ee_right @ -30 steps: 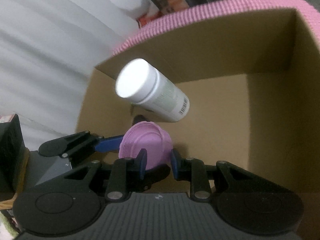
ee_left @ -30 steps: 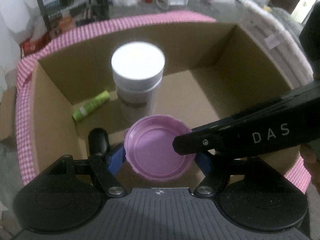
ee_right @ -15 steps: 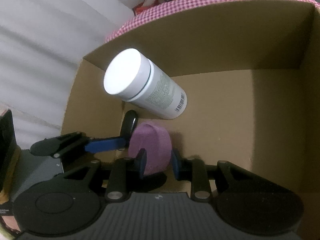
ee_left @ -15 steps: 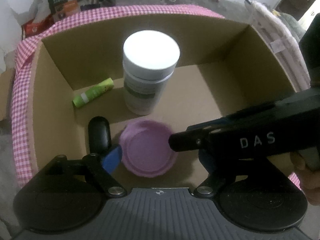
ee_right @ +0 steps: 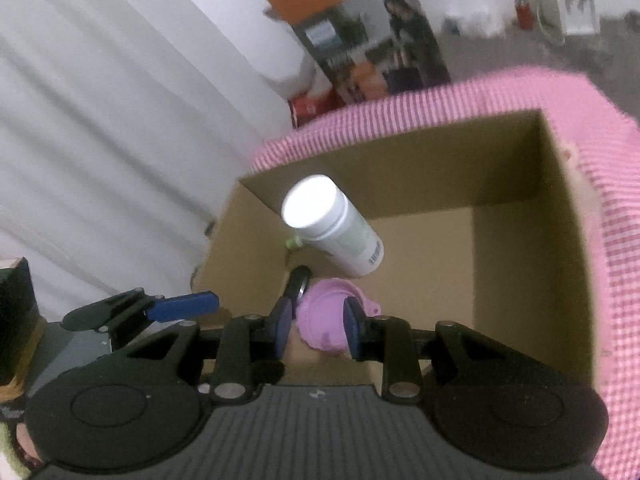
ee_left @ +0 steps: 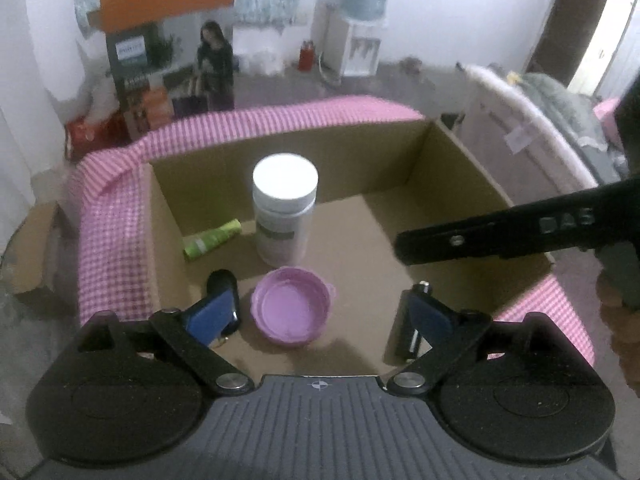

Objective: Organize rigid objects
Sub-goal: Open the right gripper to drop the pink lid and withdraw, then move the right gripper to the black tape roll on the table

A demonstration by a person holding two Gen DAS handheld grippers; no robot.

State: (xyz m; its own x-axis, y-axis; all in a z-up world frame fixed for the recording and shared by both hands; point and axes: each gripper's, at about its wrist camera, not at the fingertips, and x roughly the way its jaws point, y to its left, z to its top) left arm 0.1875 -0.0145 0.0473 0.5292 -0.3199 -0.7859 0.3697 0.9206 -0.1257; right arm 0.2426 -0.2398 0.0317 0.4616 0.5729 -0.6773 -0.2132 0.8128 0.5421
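An open cardboard box [ee_left: 460, 168] [ee_right: 420, 168] holds a white bottle [ee_left: 285, 208] [ee_right: 332, 224] standing upright, a green tube [ee_left: 212, 238] and a small black object [ee_left: 220, 280]. In front of the bottle, a pink lid [ee_left: 292, 312] [ee_right: 320, 320] lies hollow side up on the box floor. My left gripper [ee_left: 320, 314] hangs above the lid. Its jaws are opening wide and touch nothing. My right gripper [ee_right: 318, 330] is higher up, its pads a narrow gap apart with nothing gripped. One right finger [ee_left: 480, 236] reaches in from the right.
Pink checked cloth [ee_left: 112, 232] [ee_right: 600, 220] drapes the box rim. A white curtain [ee_right: 100, 120] hangs on the left. Printed cartons [ee_left: 136, 64] and a water dispenser [ee_left: 360, 24] stand beyond the box, and bedding [ee_left: 540, 128] lies to the right. A hand [ee_left: 616, 312] shows at the right edge.
The left jaws spread and let go of the pink lid, which now lies on the box floor. Both grippers rose and drew back, so more of the room shows.
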